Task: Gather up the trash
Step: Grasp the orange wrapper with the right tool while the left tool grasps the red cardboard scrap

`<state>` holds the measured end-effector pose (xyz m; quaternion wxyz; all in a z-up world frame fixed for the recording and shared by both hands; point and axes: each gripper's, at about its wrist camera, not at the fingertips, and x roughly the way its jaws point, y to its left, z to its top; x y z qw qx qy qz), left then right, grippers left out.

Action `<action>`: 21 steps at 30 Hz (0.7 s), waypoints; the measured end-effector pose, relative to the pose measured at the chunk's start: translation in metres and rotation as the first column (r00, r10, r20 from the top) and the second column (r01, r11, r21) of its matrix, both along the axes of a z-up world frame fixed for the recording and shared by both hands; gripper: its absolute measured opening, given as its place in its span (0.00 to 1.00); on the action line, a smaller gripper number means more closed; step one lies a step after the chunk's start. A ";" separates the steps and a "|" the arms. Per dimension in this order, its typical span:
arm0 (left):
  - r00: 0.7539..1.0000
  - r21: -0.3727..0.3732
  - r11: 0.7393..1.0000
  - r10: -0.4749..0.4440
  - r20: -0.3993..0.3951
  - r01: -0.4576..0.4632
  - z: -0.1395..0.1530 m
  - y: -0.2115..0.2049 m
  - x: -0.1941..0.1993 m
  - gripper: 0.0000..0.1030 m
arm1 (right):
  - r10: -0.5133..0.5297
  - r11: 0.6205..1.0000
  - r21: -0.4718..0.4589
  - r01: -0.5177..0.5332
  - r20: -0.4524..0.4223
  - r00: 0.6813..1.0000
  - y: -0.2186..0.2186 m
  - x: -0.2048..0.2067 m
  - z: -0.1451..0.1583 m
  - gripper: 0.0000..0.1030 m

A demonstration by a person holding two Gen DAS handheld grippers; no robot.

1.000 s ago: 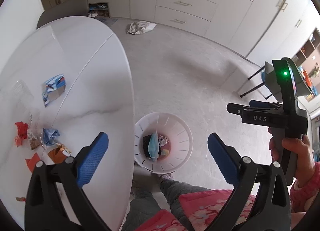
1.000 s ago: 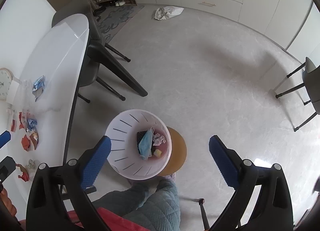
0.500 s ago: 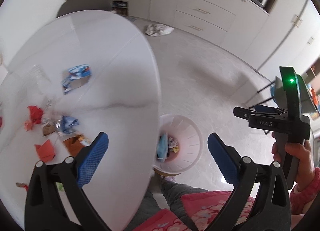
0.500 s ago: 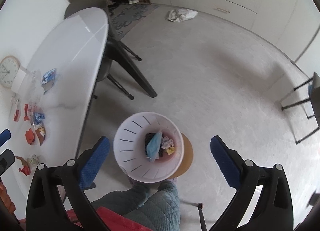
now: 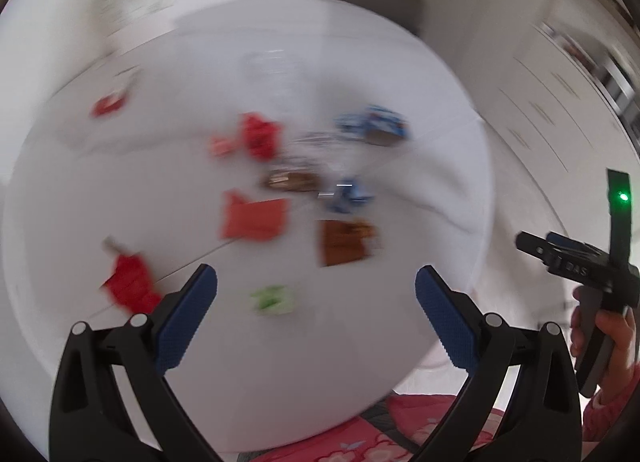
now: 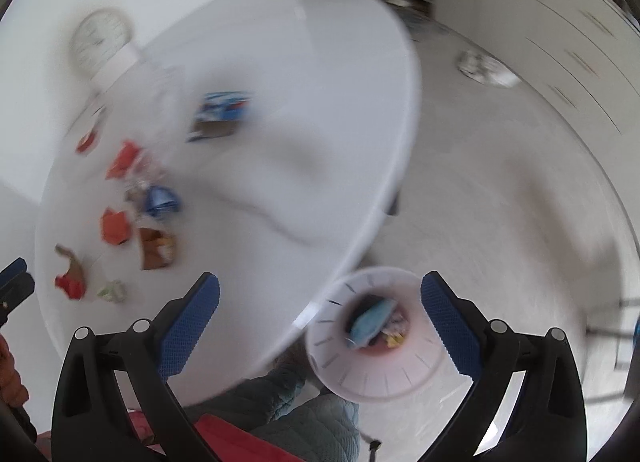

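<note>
Both views are motion-blurred. My left gripper (image 5: 316,302) hangs open above the white oval table (image 5: 420,122), with nothing between its fingers. Scraps lie on the table ahead of it: a small green wad (image 5: 273,301), a brown wrapper (image 5: 346,242), an orange paper (image 5: 254,218), red crumpled pieces (image 5: 130,282), a blue wrapper (image 5: 348,194) and a blue-white carton (image 5: 374,127). My right gripper (image 6: 320,308) is open and empty over the table's edge. The white slotted bin (image 6: 360,378) sits on the floor below it, holding a blue face mask (image 6: 370,320) and other trash.
A round clock (image 6: 102,42) stands at the table's far left side. A person's legs in quilted teal trousers (image 6: 304,418) are by the bin. White cabinets (image 6: 580,62) line the far wall, and a crumpled bag (image 6: 486,68) lies on the floor. The right gripper's body (image 5: 588,262) shows, held by a hand.
Both grippers have swung left, from over the bin and floor toward the table. The littered tabletop now fills the left view; the bin has slid to the right view's lower right. Both stay open.
</note>
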<state>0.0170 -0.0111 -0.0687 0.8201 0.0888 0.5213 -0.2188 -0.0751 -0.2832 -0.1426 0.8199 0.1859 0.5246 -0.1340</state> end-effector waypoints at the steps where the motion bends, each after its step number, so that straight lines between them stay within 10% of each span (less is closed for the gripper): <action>1: 0.999 -0.001 0.999 0.049 -0.003 -0.049 -0.001 0.015 0.004 0.92 | 0.025 1.000 -0.003 -0.025 0.002 1.000 0.005 0.006 0.001 0.97; 14: 0.938 0.011 0.938 0.346 -0.031 -0.345 -0.017 0.109 0.030 0.92 | 0.281 0.959 -0.034 -0.281 0.007 0.960 0.075 0.067 0.008 0.97; 21: 0.869 0.007 0.880 0.469 -0.154 -0.474 -0.047 0.142 0.052 0.92 | 0.567 0.815 -0.157 -0.557 0.018 0.824 0.155 0.102 0.018 0.97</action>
